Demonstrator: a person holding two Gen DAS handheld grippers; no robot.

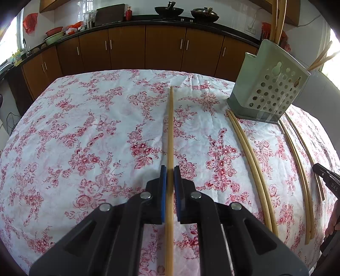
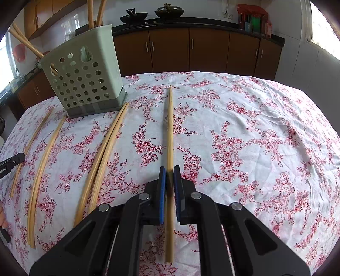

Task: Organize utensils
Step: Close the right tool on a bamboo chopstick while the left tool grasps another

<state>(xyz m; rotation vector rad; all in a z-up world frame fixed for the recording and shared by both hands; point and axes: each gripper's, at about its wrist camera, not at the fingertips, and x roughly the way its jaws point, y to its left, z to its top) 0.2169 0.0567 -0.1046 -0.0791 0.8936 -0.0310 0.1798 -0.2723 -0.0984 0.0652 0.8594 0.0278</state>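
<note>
While the left gripper (image 1: 170,176) straddles one chopstick (image 1: 170,131), its blue pads (image 1: 163,191) stand a narrow gap apart, one on each side of the stick; whether they actually press it is hard to judge, so I cannot tell if it is gripped. The right gripper (image 2: 169,176) sits the same way over another chopstick (image 2: 170,131), pads (image 2: 162,191) close on either side, contact likewise unclear. Each stick lies flat on the floral-clothed surface (image 1: 85,138), long axis running straight away from the camera, thin tip pointing toward the far cabinets (image 1: 165,48).

Between the two grippers, four more chopsticks lie on the cloth: a touching pair (image 2: 102,157) whose far ends reach the holder's base, one single (image 2: 39,176), and another single (image 2: 29,148) nearer the left gripper. Behind them the green perforated holder (image 2: 85,80) stands upright with about four chopsticks (image 2: 93,12) sticking out of its top.
</note>
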